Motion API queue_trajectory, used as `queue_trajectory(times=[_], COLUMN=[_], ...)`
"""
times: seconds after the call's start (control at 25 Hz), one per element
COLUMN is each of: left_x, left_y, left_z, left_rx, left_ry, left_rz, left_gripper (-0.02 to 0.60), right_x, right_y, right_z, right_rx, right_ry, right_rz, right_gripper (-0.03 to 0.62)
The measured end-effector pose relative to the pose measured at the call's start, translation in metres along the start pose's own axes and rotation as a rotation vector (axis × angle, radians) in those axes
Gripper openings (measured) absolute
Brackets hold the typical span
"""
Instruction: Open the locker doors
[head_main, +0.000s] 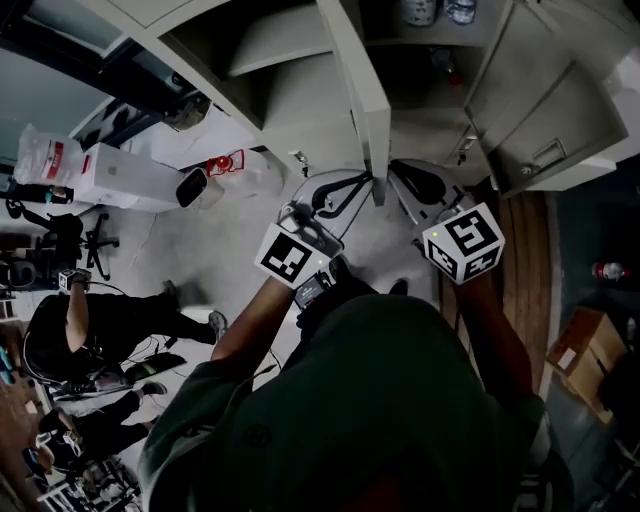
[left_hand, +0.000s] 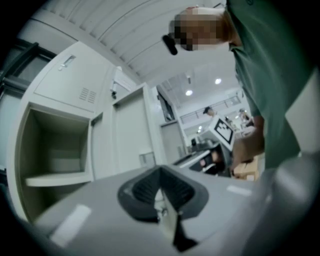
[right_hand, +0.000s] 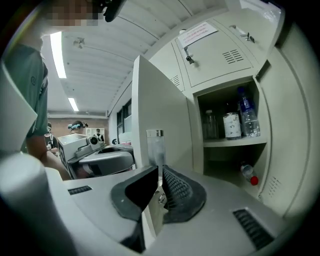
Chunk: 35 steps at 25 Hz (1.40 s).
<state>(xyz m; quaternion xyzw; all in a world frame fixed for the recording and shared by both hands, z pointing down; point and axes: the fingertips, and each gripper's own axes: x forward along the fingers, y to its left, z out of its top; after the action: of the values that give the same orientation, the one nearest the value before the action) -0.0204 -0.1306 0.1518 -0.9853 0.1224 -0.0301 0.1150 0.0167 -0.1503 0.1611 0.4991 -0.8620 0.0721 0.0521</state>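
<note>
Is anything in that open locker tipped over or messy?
Yes. A red-capped bottle lies on its side at the bottom of the open locker, under the shelf. The other bottles stand upright on that shelf. Nothing looks spilled.

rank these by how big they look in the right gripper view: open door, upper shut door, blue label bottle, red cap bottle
1. open door, though it is nearest the camera, which enlarges it
2. upper shut door
3. blue label bottle
4. red cap bottle
</note>
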Motion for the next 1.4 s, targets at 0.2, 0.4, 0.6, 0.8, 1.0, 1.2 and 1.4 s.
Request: queue_trajectory(times=[0.2,0.4,0.6,0.8,1.0,1.2,1.4], left_x=[0.034,0.05,0.033,0.012,-0.019,-0.048,-0.05], left_y=[-0.01,-0.016,-0.035,-0.041,-0.045,-0.055,-0.064], left_z=[0.015,0.032,0.056,0.073,0.09,0.091,0.07], left_rx=[0.031,0.085,0.157,0.111,0.074,0.065,0.018], left_ry=[-0.057,-0.109,-0.123,-0.174,-0.223,-0.202,-0.144], left_rz=[-0.015,-0.015,-0.002,0.056,0.119,0.154,0.153], left_gripper=[-0.009,-0.009,-0.009,-0.009,-0.009,-0.009,-0.009], right_x=[-0.014,-0.031,-0.069,-0.107,-0.142,-0.169,-0.182], right_y=[-0.033,-0.05,-0.038,-0.015,0.015,0.041,0.029], right_z=[-0.003,-0.006,0.018,0.051,0.077,0.086,0.073], right_rx=[0.012,0.004,-0.005,-0.023,-0.056,-0.09,-0.048], right_ry=[0.0,0.008,-0.061,-0.165,-0.229,-0.228,-0.216], right_rz=[-0.061,-0.093,-0.117,-0.078,0.004,0.071,0.039], right_gripper=[0.026,0.026,0.026,0.026,0.006,0.005,0.005])
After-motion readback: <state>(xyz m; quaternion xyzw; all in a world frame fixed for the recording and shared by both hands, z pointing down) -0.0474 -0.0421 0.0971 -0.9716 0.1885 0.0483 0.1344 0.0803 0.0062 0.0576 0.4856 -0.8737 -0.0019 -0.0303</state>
